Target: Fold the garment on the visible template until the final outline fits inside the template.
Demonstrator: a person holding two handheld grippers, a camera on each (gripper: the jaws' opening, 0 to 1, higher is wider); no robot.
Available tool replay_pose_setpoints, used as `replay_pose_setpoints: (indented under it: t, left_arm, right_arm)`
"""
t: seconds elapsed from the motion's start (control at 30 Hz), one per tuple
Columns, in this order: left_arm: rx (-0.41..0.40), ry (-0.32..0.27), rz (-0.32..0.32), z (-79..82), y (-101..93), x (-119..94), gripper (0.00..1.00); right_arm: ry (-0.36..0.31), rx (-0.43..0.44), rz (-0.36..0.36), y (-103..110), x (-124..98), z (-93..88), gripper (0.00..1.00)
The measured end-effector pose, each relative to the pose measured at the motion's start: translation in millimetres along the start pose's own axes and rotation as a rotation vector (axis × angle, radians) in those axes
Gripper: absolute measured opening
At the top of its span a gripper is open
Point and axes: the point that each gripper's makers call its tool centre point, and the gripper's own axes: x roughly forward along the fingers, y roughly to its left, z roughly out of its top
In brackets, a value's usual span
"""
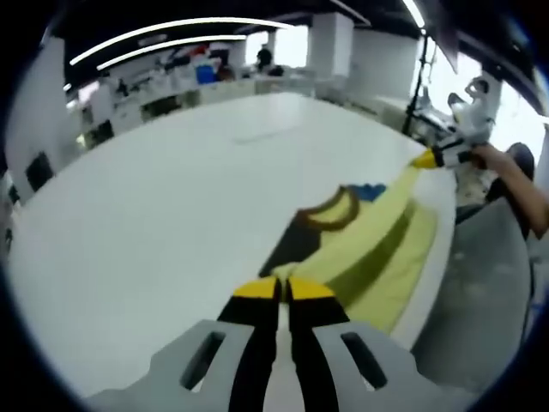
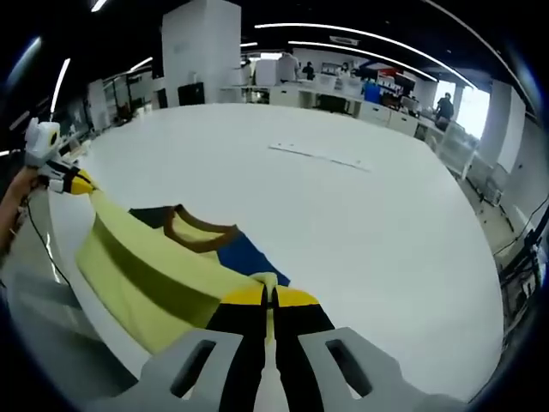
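A yellow garment (image 1: 377,249) with a brown neckband (image 1: 330,210) hangs stretched along the near edge of the white table (image 1: 171,215). My left gripper (image 1: 283,287) is shut on one end of it. My right gripper (image 1: 429,159) is shut on the other end. In the right gripper view the same cloth (image 2: 154,275) runs from my right gripper (image 2: 270,296) to my left gripper (image 2: 75,182), neckband (image 2: 202,232) facing the table. A dark blue template (image 2: 250,256) lies flat under the garment, showing on both sides of the neckband; the same template (image 1: 287,245) is mostly covered.
A thin pale strip (image 2: 317,156) lies further out on the table. The table's curved edge (image 2: 64,257) runs just beside the garment, with grey floor (image 1: 480,292) below. A person's hand (image 1: 496,159) holds the right gripper. Desks and people stand far behind.
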Motion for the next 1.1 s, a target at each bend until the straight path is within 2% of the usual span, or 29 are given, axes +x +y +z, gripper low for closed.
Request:
replay_pose_setpoints:
  t: [0.13,0.43,0.73,1.1]
  left_arm:
    - [-0.049,-0.004,0.021,-0.7,6.6,5.2,0.0]
    - [-0.097,0.018,0.05,-8.0,12.0,19.6,0.0]
    - [-0.173,0.024,0.046,-15.6,22.2,33.0,0.0]
    - [-0.187,0.055,0.068,-23.1,28.5,48.2,0.0]
  right_arm:
    - [0.009,0.042,0.002,-1.9,7.0,-0.2,0.02]
    - [0.022,0.111,-0.003,-6.5,23.8,-0.6,0.02]
    - [0.023,0.195,0.0,-7.8,34.3,-3.4,0.02]
    - [0.031,0.217,-0.003,-8.8,44.3,-6.9,0.02]
